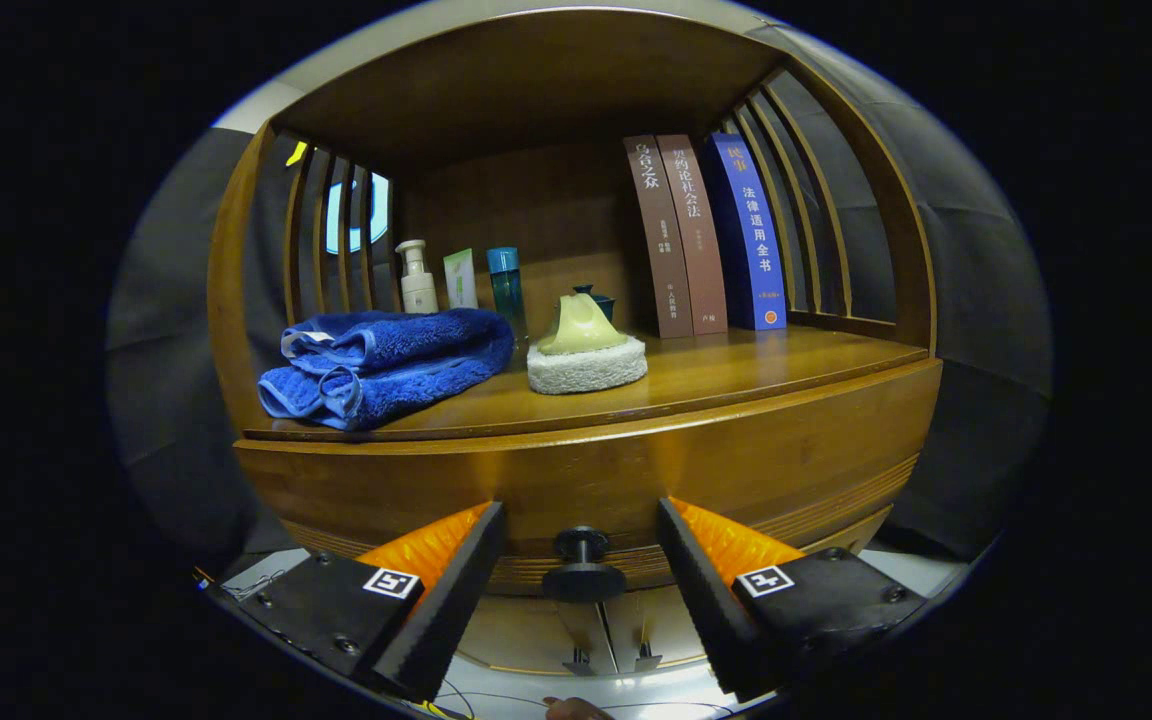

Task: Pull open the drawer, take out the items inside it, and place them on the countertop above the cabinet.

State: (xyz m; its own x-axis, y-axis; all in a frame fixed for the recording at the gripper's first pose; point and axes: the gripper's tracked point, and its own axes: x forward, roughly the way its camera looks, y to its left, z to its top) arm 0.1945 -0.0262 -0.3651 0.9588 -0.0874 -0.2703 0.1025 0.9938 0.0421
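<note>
A wooden cabinet stands before me, its drawer front (636, 470) shut under the countertop (736, 375). A small dark round knob (583, 562) sticks out of the drawer front. My gripper (583, 545) is open, one finger on each side of the knob, neither touching it. What the drawer holds is hidden.
On the countertop lie a folded blue towel (391, 365) and a white sponge with a yellow-green handle (586, 355). Behind them stand a pump bottle (417, 278), a tube, a teal bottle (507, 285), a dark cup and three upright books (701, 235). Slatted sides and a shelf roof enclose the space.
</note>
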